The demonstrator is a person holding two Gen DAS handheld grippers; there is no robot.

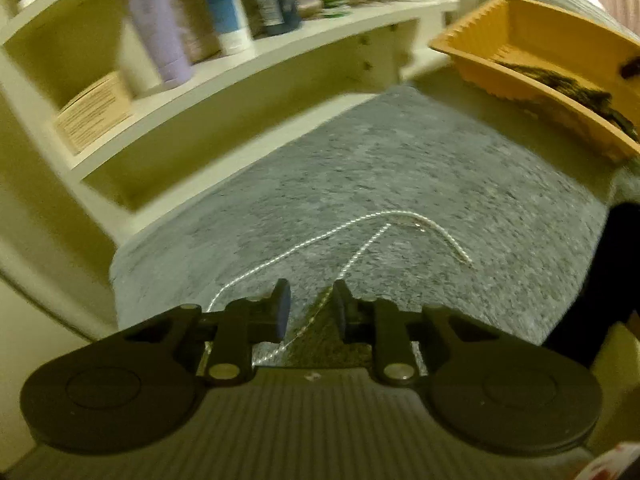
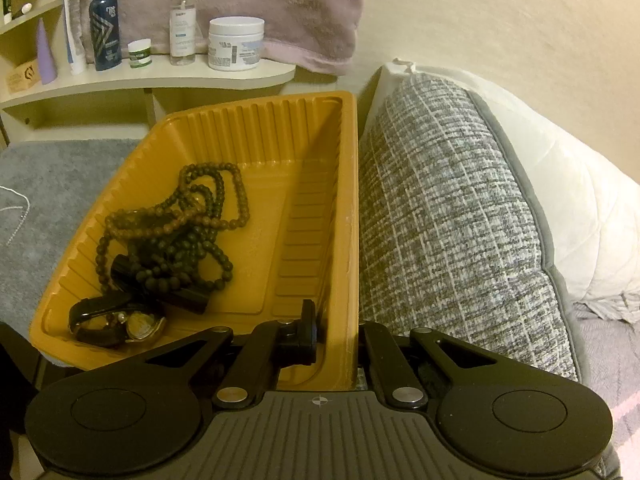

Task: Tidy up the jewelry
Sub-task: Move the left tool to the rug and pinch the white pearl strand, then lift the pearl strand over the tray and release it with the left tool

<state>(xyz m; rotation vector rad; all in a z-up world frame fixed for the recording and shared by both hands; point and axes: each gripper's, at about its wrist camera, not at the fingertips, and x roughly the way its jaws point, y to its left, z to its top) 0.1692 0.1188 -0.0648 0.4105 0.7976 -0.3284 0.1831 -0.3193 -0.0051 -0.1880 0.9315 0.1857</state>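
Observation:
A thin silver chain point(image 1: 360, 220) lies looped on a grey towel point(image 1: 400, 160). My left gripper point(image 1: 310, 304) is open just above the chain's near end, with the chain running between the fingers. An orange plastic tray point(image 2: 256, 128) holds a dark beaded necklace point(image 2: 188, 224), a watch point(image 2: 140, 326) and a black bracelet point(image 2: 96, 308). My right gripper point(image 2: 336, 328) is shut on the tray's right wall, one finger point(image 2: 306, 328) inside the tray; the outer finger is hidden by the wall. The tray also shows in the left wrist view point(image 1: 532, 40) at the far right.
A white shelf unit point(image 1: 224, 76) with bottles and jars point(image 2: 236, 42) stands behind the towel. A pink towel point(image 2: 280, 8) hangs on the wall. A grey tweed pillow point(image 2: 448, 208) and a white pillow point(image 2: 580, 208) lie right of the tray.

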